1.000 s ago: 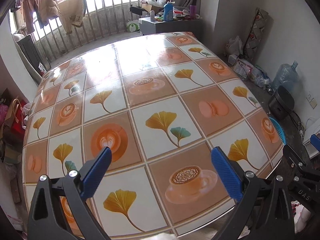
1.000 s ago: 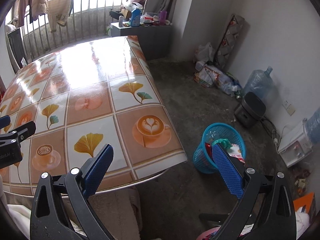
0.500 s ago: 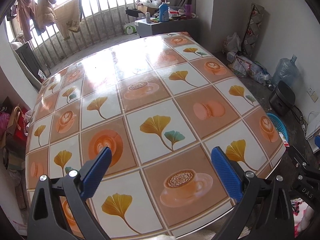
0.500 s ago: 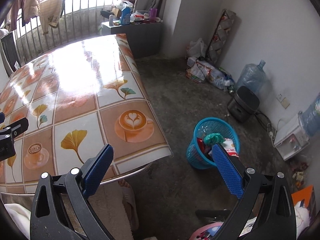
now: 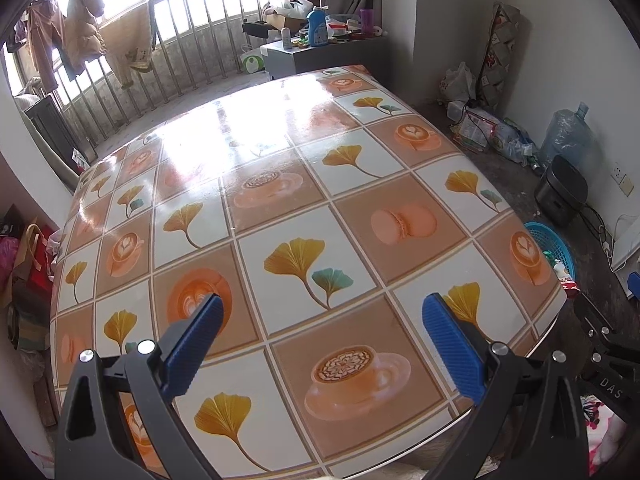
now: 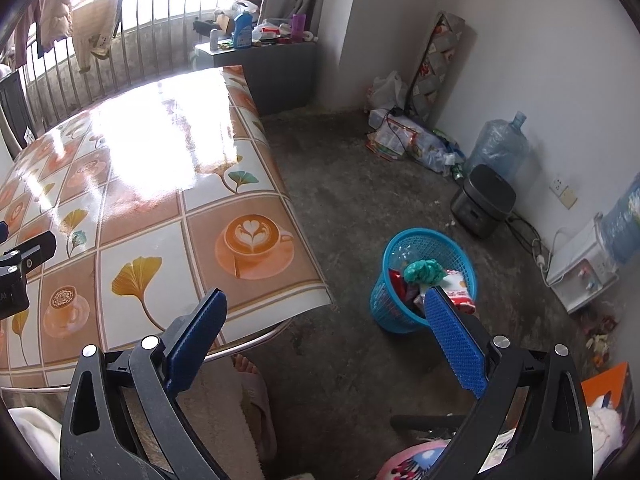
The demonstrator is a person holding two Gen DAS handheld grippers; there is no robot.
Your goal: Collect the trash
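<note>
A blue plastic trash basket [image 6: 432,244] stands on the concrete floor right of the table, with a green wad [image 6: 424,271] and red-and-white wrappers [image 6: 458,287] inside. Its rim [image 5: 548,238] shows past the table's right edge in the left wrist view. My left gripper [image 5: 320,340] hangs open over the near part of the patterned table [image 5: 280,208], nothing between its blue pads. Off the table's near right corner, my right gripper [image 6: 324,334] is open and empty above the floor, short of the basket. The table top [image 6: 132,200] carries no loose items.
A grey cabinet [image 6: 276,72] with bottles stands at the far end by the railing. Bags [image 6: 404,136], a water jug [image 6: 498,148], a dark cooker [image 6: 482,198] and a white appliance [image 6: 580,268] line the right wall. A slippered foot [image 6: 252,396] is under the table edge.
Both grippers have drawn back and risen, so more of the table and floor shows. The basket has slid left and down in the right wrist view. Jaws stayed open.
</note>
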